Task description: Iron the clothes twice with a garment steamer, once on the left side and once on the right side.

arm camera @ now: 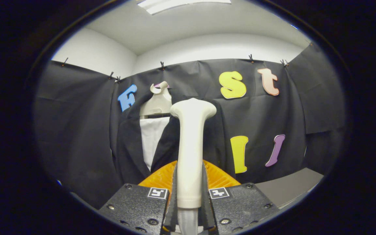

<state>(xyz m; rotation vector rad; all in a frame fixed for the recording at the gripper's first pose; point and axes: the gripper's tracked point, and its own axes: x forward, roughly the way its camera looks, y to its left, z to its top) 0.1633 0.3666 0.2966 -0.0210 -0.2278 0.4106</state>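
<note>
**Steamer held up by the jacket**

The gripper (189, 199) is closed tight on the steamer (191, 143), one finger on each side of its handle. The steamer is smooth, cream plastic, long and round. It stands straight up toward 12 o'clock, with its wide head on top. Beyond it, toward 11 o'clock, hangs a soft dark jacket (132, 147) on a pale hanger (158, 101). A ridged orange thing (217, 176) sits just behind the fingers.

Grey counter (292, 184) low right, beyond jaws, against black cloth wall (77, 130); orange ribbed thing (219, 176) beside it, resting place unclear.
</note>
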